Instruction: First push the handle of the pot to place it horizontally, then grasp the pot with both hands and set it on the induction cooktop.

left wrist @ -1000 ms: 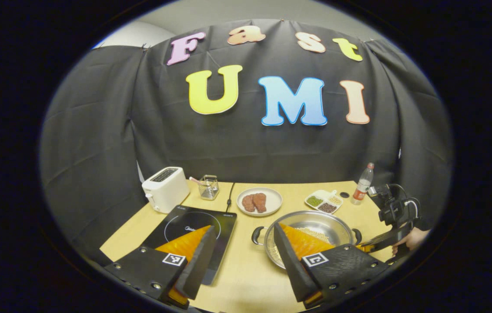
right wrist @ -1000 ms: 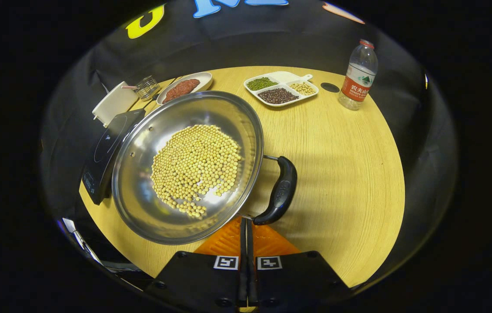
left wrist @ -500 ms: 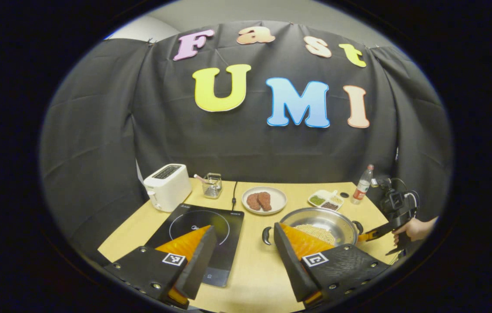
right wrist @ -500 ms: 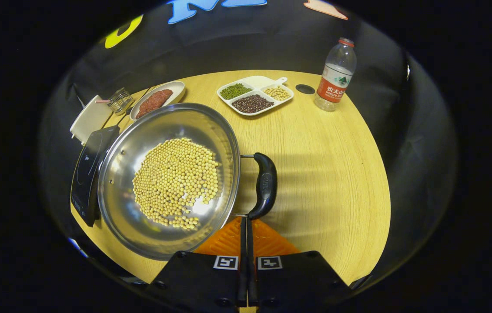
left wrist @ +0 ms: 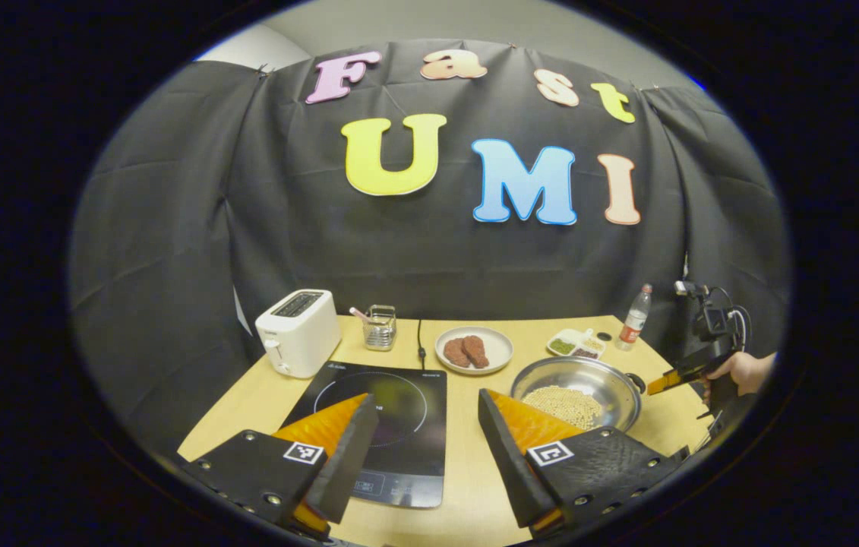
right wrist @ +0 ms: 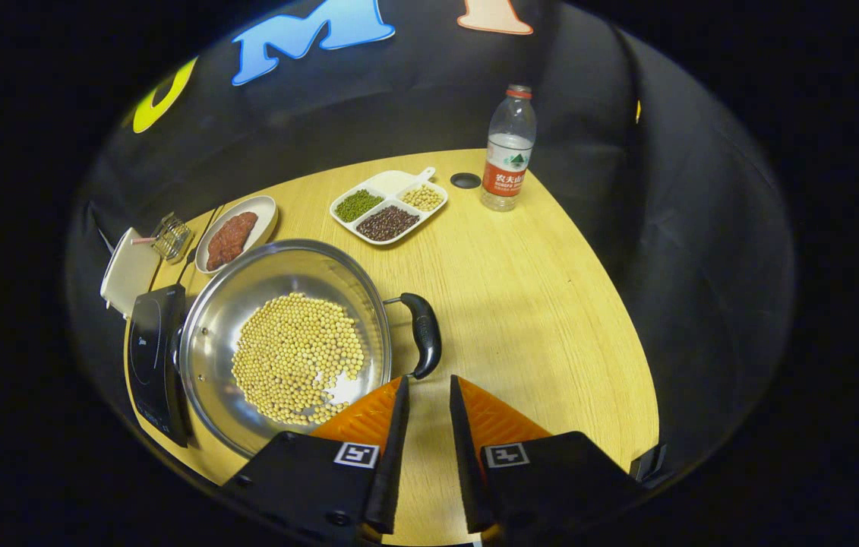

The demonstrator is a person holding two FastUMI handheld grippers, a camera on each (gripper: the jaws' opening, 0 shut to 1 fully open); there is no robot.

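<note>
Two hand-held grippers free of pot. Right hand-held gripper point(right wrist: 426, 386) narrowly parted, holding nothing; pot handle point(right wrist: 424, 334) just above its tips, centre frame. Pot point(right wrist: 216, 327) with beans on desk point(right wrist: 535, 304), left of centre, beside induction cooktop point(right wrist: 146, 349). Left hand-held gripper point(left wrist: 425, 406) wide, empty; pot point(left wrist: 604, 376) right of centre, cooktop between its fingers.

1 pot point(right wrist: 285, 334) w/ 2 handles & a heap of soybeans, too many to count. 1 cooktop point(left wrist: 387, 425). 1 toaster point(left wrist: 298, 343). 1 small glass jar point(left wrist: 380, 327). 1 plate point(left wrist: 475, 351) w/ 2 pcs of meat. 1 divided dish point(right wrist: 390, 207), 3 compartments filled: green, dark, pale beans. 1 water bottle point(right wrist: 508, 152). 1 table point(right wrist: 535, 304). 2 grippers: left gripper point(left wrist: 421, 406), right gripper point(right wrist: 427, 387).
</note>
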